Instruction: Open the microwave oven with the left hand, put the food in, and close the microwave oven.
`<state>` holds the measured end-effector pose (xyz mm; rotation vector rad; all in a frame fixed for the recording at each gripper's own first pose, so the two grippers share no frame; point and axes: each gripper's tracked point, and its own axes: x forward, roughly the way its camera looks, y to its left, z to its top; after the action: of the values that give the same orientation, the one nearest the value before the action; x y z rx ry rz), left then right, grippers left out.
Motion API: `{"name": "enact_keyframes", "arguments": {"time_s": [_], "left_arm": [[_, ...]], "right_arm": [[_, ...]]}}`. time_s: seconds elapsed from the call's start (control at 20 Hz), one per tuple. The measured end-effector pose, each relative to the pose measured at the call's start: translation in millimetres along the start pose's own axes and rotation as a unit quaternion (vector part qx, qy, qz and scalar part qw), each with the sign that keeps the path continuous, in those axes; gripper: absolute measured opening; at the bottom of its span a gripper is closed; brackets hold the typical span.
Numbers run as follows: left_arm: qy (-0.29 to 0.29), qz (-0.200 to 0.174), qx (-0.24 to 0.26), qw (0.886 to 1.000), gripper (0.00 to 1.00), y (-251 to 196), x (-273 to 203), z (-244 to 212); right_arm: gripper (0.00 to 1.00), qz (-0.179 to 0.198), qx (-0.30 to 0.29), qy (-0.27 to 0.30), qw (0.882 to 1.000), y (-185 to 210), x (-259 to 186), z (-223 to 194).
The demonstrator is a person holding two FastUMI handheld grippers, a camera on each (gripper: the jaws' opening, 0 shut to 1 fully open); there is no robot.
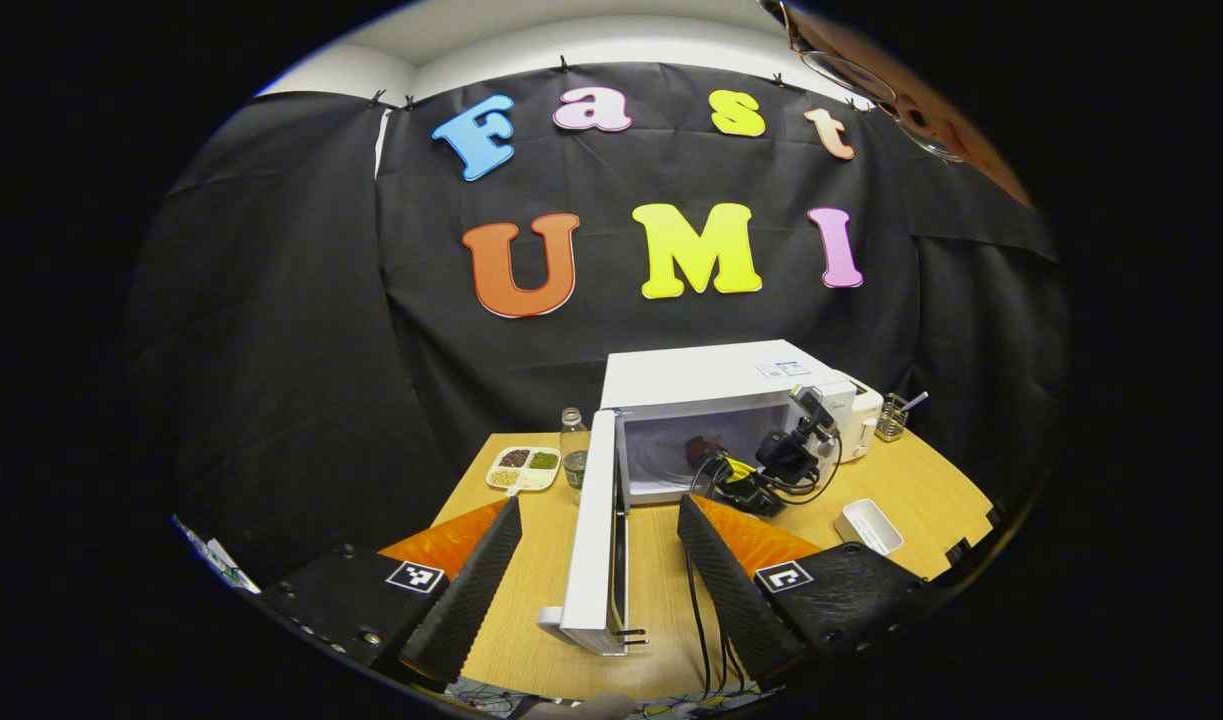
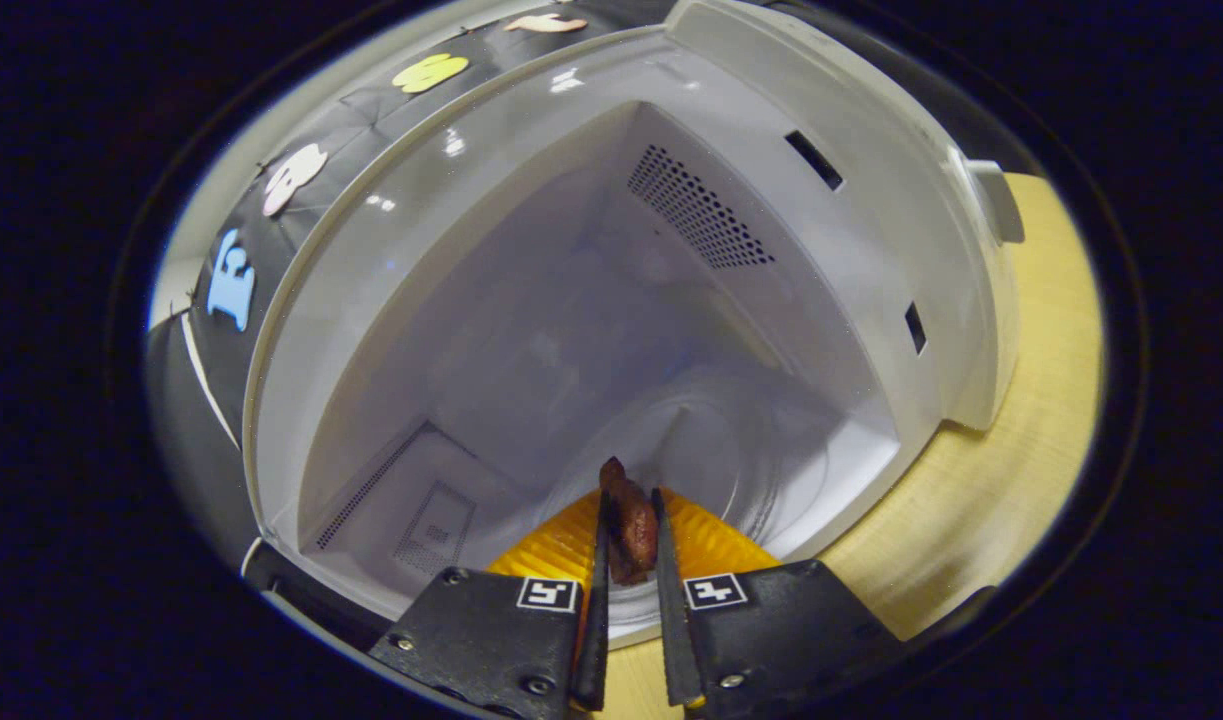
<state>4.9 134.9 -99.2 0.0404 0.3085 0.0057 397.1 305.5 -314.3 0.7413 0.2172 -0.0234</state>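
Note:
The white microwave (image 1: pixel 716 385) stands at the back of the wooden table with its door (image 1: pixel 591 540) swung wide open towards me. My left gripper (image 1: pixel 599 545) is open, its fingers on either side of the door's edge without touching it. In the left gripper view the right gripper (image 1: pixel 786 455) reaches into the oven's mouth. In the right gripper view my right gripper (image 2: pixel 628 525) is shut on a brown piece of food (image 2: pixel 626 515), held just over the glass turntable (image 2: pixel 731 450) inside the white cavity (image 2: pixel 531 330).
A divided dish of beans (image 1: pixel 524 468) and a small glass jar (image 1: pixel 573 440) stand left of the oven. A white rectangular tray (image 1: pixel 869 526) lies right of it, a white appliance (image 1: pixel 863 420) and a utensil holder (image 1: pixel 893 415) farther back. Cables (image 1: pixel 706 620) trail across the table.

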Motion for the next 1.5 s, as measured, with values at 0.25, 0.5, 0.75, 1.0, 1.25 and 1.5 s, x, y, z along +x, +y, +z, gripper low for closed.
{"name": "enact_keyframes", "arguments": {"time_s": [0.25,0.5,0.75,1.0,1.25,1.5], "left_arm": [[0.003,0.004,0.004,1.0,0.97,1.7,0.7,-2.7],[0.001,0.002,-0.007,1.0,0.97,0.4,-0.5,-2.6],[-0.02,0.0,-0.019,1.0,0.97,-2.8,-6.4,11.9],[-0.053,-0.014,-0.041,0.998,0.97,-4.9,-17.2,37.3],[-0.086,-0.014,-0.06,0.994,0.97,1.5,-22.6,58.5],[-0.094,0.005,-0.069,0.993,0.97,11.8,-23.5,57.9]], "right_arm": [[0.54,0.001,-0.08,-0.012,0.997,3.5,-4.3,8.5],[0.89,0.023,-0.14,-0.036,0.989,21.8,-24.5,26.5],[0.94,0.035,-0.176,-0.015,0.984,26.7,-66.2,37.4],[0.95,0.046,-0.229,0.021,0.972,20.1,-146.2,66.8],[1.0,0.07,-0.328,0.013,0.942,7.9,-227.5,132.7],[0.9,0.057,-0.34,0.01,0.939,-20.2,-290.0,194.9]]}}
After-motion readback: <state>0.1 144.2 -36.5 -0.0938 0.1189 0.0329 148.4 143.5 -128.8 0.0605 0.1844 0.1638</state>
